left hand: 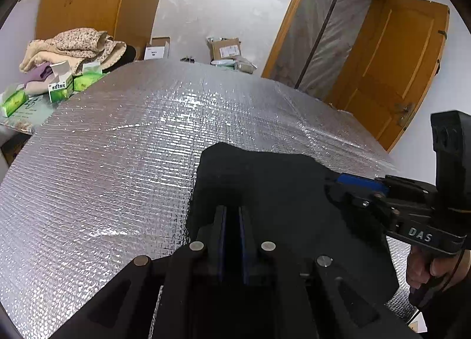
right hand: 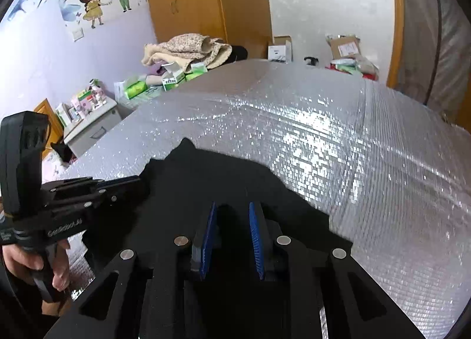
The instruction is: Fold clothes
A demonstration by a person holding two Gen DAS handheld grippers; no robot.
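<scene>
On the silver quilted foil mat (left hand: 112, 162), near its front edge, lies the black garment (left hand: 265, 185), bunched into a rough dark heap between my two grippers; I cannot make out sleeves, hems or how many layers it has. It looks like soft, limp cloth, light and likely to sag and drag across the crinkled foil, so I judge the best hold is a pinch at an outer edge or corner, with enough fabric between the pads that it will not slip out.

My left gripper (left hand: 232, 212) has its blue-lined fingers nearly together, only a thin slot between them, their tips over the black cloth; whether fabric is caught in that slot I cannot tell. My right gripper (right hand: 232, 215) stands partly parted, a clear gap between its blue pads (right hand: 255, 236), hovering over or resting on the garment without clamping it. A pile of folded floral clothes (left hand: 76, 44) sits at the far left corner.
</scene>
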